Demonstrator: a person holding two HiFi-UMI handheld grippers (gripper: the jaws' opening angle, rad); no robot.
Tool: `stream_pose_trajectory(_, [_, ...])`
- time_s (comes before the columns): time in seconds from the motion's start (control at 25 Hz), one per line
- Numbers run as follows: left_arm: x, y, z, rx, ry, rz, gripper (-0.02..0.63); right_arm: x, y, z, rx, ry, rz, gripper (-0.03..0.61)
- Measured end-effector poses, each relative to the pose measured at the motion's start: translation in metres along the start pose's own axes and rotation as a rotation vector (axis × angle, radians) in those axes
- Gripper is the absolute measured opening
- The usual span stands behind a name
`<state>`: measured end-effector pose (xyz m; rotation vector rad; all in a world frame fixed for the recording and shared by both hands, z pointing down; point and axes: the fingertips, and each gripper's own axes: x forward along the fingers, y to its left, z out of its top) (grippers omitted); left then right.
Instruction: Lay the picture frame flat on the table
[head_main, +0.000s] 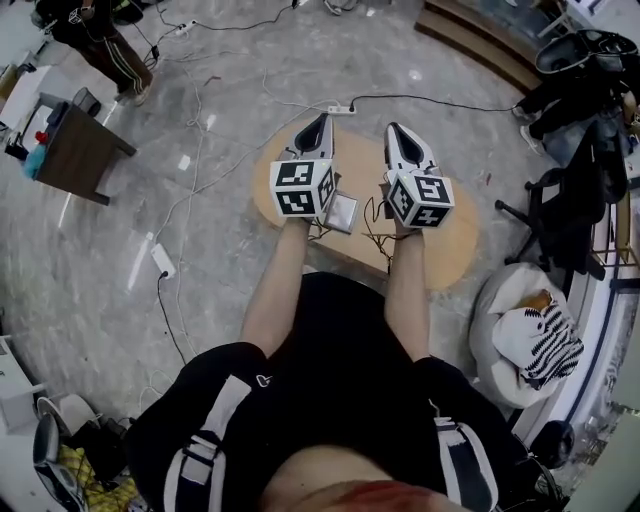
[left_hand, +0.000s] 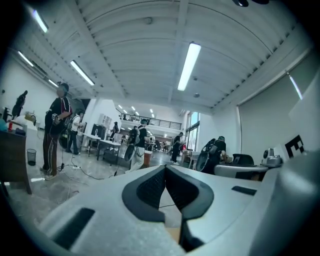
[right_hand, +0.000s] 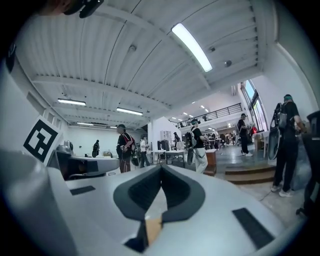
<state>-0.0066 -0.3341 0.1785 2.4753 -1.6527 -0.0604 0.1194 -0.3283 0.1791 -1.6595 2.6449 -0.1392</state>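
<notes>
Left gripper (head_main: 322, 118) and right gripper (head_main: 392, 128) above wooden table (head_main: 450, 240); cable-strewn floor (head_main: 90, 280).

- left gripper (head_main: 320, 122) and right gripper (head_main: 394, 130) hanging side by side over the table (head_main: 455, 250), narrow gap running between them
- frame (head_main: 342, 212) sitting in that gap, blocking its near end
- table top lying bare to the right of the right gripper
- cables (head_main: 430, 97) and power strip (head_main: 342, 108) trailing over the floor past the table's far edge
- desk (head_main: 80, 150) standing well apart at left
- office chair (head_main: 565, 215) and beanbag (head_main: 520, 330) crowding the right side
</notes>
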Motion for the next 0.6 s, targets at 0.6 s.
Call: stream_pose_trajectory(0.6, [0.011,-0.021,0.012,0.035,-0.015,-0.036,0.008,-0.005,-0.013,0.018,0.001,-0.036,0.007,0.011])
